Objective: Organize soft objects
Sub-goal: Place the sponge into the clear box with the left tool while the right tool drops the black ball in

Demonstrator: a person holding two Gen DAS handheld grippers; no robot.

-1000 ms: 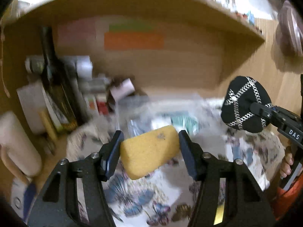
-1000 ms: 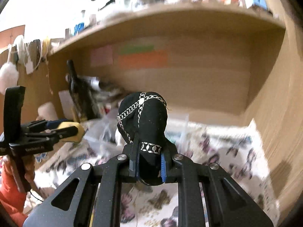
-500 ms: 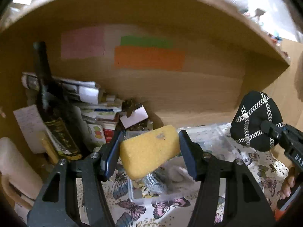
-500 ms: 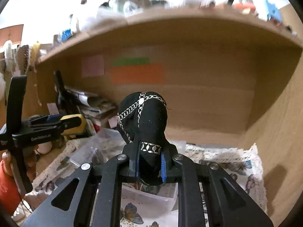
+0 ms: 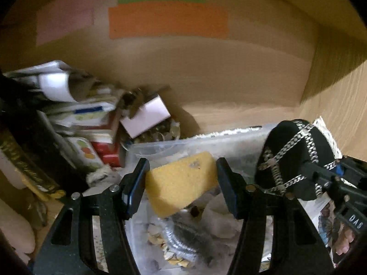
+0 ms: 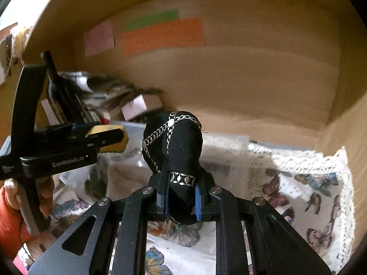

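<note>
Yellow foam fills the lower middle of the left wrist view: a sponge is pinched between the two fingers of the left gripper, whose pads stand about half apart and press on its two ends. Directly below and behind the sponge is a clear plastic box with crumpled and shiny odds and ends inside. At the right of the frame a black pouch crossed by silver chains is clamped in the right gripper, just beside the box. A pile of papers and cartons crowds the left side, against the wooden back wall, which carries an orange paper in the upper middle. In the right wrist view the right gripper sits at the bottom centre, its fingers nearly closed on the neck of the black pouch, which stands upright above them. At the left edge the left gripper holds the sponge over the box; a hand grips its handle. A butterfly cloth with a lace edge covers the shelf floor at lower right.
</note>
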